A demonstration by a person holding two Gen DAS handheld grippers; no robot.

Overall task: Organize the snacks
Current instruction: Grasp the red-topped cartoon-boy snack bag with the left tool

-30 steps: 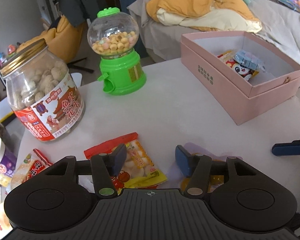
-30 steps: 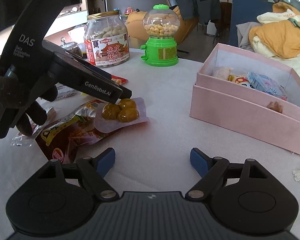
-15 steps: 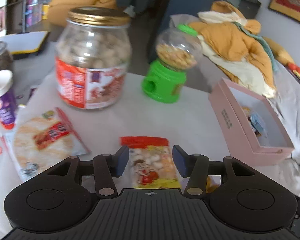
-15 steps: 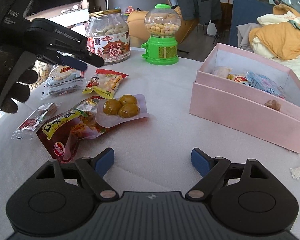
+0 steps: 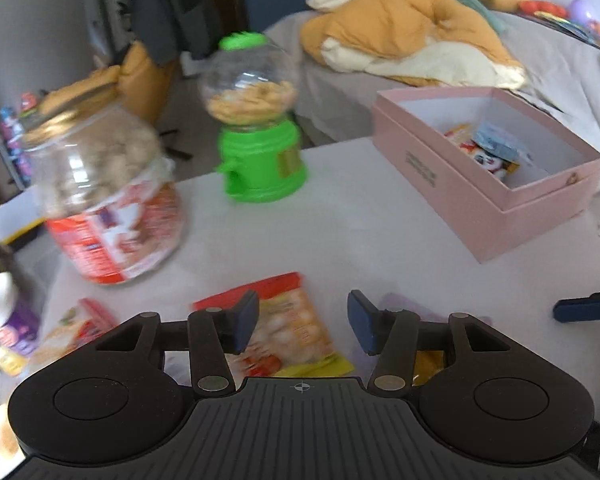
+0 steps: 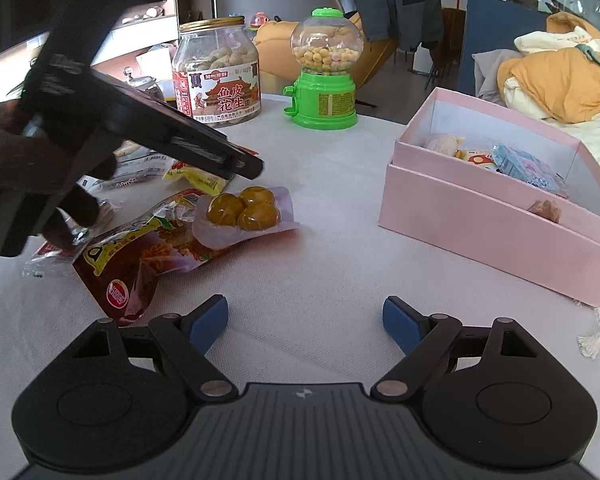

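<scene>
Yellow-and-red film makes the snack packet [image 5: 288,326] light, limp and slippery; it lies flat on the tabletop [image 5: 340,232] under your left gripper [image 5: 302,320], so pinch a sealed edge, not the puffed middle. Left fingers [image 5: 246,318] are opening, angled down, nothing pressed between them. Your right gripper [image 6: 306,320] hangs open and empty before the pink box [image 6: 480,216].

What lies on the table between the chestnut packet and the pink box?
Nothing: bare white tablecloth separates the chestnut packet from the pink box, seen in the right wrist view.
</scene>
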